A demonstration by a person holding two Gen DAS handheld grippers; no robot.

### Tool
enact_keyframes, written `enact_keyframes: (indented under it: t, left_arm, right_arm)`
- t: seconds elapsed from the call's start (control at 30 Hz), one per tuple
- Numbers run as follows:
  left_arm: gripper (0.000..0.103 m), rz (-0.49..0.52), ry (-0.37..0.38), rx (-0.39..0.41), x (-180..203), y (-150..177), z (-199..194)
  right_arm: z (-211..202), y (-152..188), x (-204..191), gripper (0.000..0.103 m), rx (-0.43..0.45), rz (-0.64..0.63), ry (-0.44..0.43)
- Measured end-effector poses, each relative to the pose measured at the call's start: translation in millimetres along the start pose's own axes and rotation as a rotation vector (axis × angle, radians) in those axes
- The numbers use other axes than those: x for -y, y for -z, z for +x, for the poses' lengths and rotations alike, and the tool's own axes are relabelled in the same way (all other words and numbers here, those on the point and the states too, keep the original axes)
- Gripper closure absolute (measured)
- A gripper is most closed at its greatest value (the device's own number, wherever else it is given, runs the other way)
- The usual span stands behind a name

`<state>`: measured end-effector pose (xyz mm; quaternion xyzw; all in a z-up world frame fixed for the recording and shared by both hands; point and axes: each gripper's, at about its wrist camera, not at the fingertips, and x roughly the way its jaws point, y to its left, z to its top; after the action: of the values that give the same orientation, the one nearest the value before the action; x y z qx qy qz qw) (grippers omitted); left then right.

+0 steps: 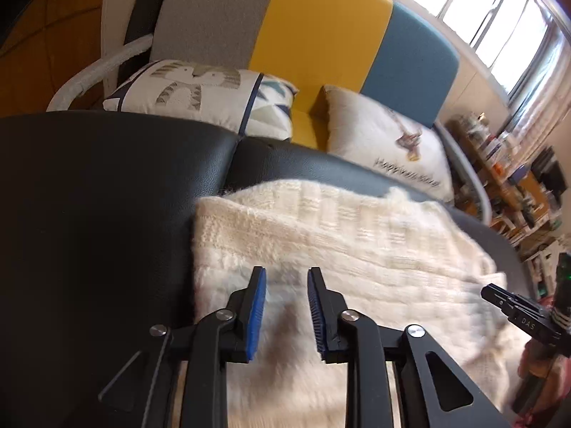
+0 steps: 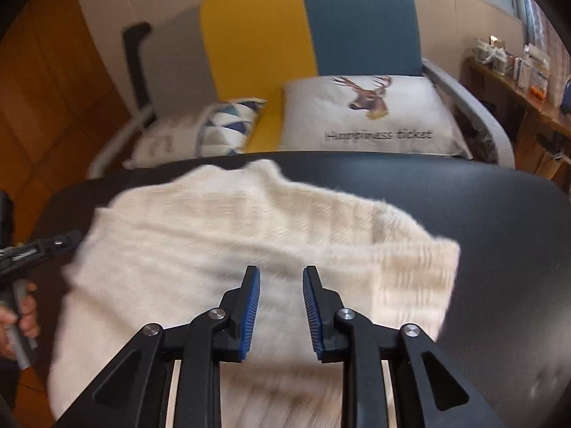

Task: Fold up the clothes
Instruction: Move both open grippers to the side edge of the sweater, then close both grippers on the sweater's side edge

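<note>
A cream fuzzy knit sweater (image 1: 339, 242) lies folded into a rough rectangle on a black leather surface (image 1: 89, 196). My left gripper (image 1: 287, 271) hovers over the sweater's near left part, open, with a narrow gap and nothing between its blue pads (image 1: 257, 306). My right gripper (image 2: 281, 269) hangs above the same sweater (image 2: 232, 235) near its front middle, also open and holding nothing. Each gripper shows in the other's view: the right gripper (image 1: 499, 294) at the sweater's right edge, the left gripper (image 2: 53, 244) at its left edge, with a person's hand (image 2: 26, 312) on its handle.
Behind the black surface (image 2: 499, 232) stands a grey, yellow and blue sofa (image 2: 303, 28) with a deer-print pillow (image 2: 367, 114) and a triangle-patterned pillow (image 2: 228, 125). A cluttered wooden shelf (image 2: 528, 82) runs along the right wall under a window. Wooden panelling fills the left.
</note>
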<state>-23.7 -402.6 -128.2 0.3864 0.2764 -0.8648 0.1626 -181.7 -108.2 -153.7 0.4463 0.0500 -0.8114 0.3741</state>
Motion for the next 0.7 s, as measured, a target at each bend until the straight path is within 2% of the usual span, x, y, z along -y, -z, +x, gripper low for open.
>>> enact_keyframes:
  t: [0.13, 0.23, 0.33, 0.4, 0.47, 0.6, 0.7]
  left_arm:
    - [0.059, -0.077, 0.094, 0.018, -28.8, 34.2, -59.7]
    - [0.059, -0.096, 0.120, -0.010, -53.1, 69.1, -99.6]
    - [0.059, -0.071, 0.110, -0.033, -70.2, 111.6, -137.0]
    - [0.058, -0.064, 0.115, -0.055, -75.8, 137.3, -152.2]
    - [0.058, -0.066, 0.129, -0.080, -79.3, 162.5, -163.7]
    - [0.057, -0.086, 0.155, -0.111, -82.7, 197.6, -174.9]
    - [0.057, -0.094, 0.141, -0.139, -84.9, 216.7, -177.0]
  right_arm:
    - [-59.3, 53.8, 9.2, 0.074, -0.024, 0.045, -0.146]
    - [-101.9, 111.5, 37.7, 0.072, -0.062, 0.171, -0.247]
    - [-130.0, 170.3, 61.2, 0.071, -0.122, 0.269, -0.248]
    - [-139.3, 206.6, 68.7, 0.071, -0.188, 0.309, -0.230]
    - [-146.2, 234.1, 72.2, 0.071, -0.209, 0.341, -0.220]
    - [-141.4, 260.7, 75.6, 0.071, -0.218, 0.396, -0.231]
    - [-137.9, 271.7, 78.3, 0.071, -0.204, 0.424, -0.243]
